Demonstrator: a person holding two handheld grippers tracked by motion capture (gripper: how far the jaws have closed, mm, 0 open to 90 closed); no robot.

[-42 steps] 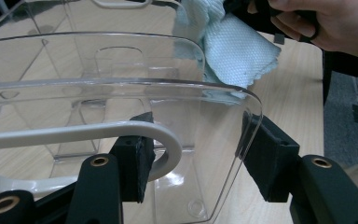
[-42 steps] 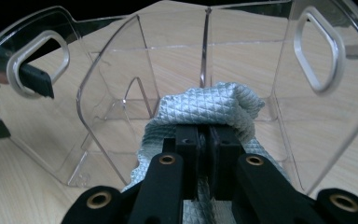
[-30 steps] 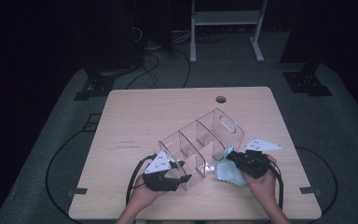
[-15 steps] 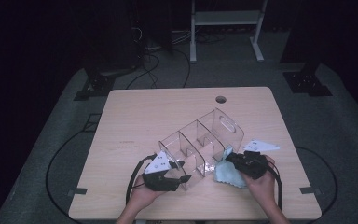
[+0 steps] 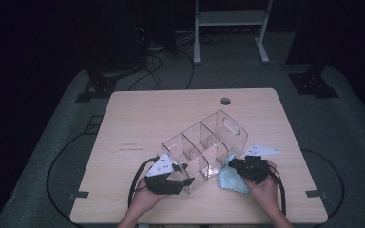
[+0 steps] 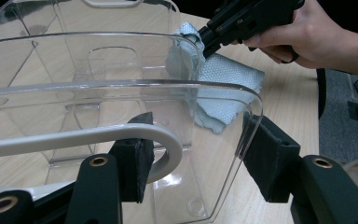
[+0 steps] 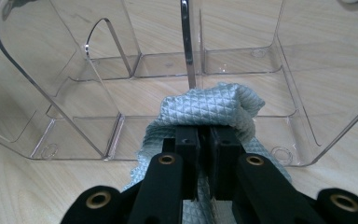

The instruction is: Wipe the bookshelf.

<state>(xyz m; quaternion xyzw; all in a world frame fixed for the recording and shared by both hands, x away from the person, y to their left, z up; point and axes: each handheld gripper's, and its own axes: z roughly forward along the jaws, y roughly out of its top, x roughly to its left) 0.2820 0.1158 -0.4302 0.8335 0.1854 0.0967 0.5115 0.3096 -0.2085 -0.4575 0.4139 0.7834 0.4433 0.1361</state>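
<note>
While my left gripper (image 6: 193, 154) clamps the near end wall of the clear organizer (image 5: 204, 142) on the tabletop (image 5: 138, 114), my right gripper (image 7: 204, 140), pinching the blue cloth (image 7: 205, 109), sits just outside its long side wall.

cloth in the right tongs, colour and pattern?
Pale blue-green cloth with a quilted diamond weave; clearest in the right gripper view.

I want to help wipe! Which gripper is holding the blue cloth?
The right gripper: its fingers pinch the cloth, while the left gripper grips the clear box.
</note>
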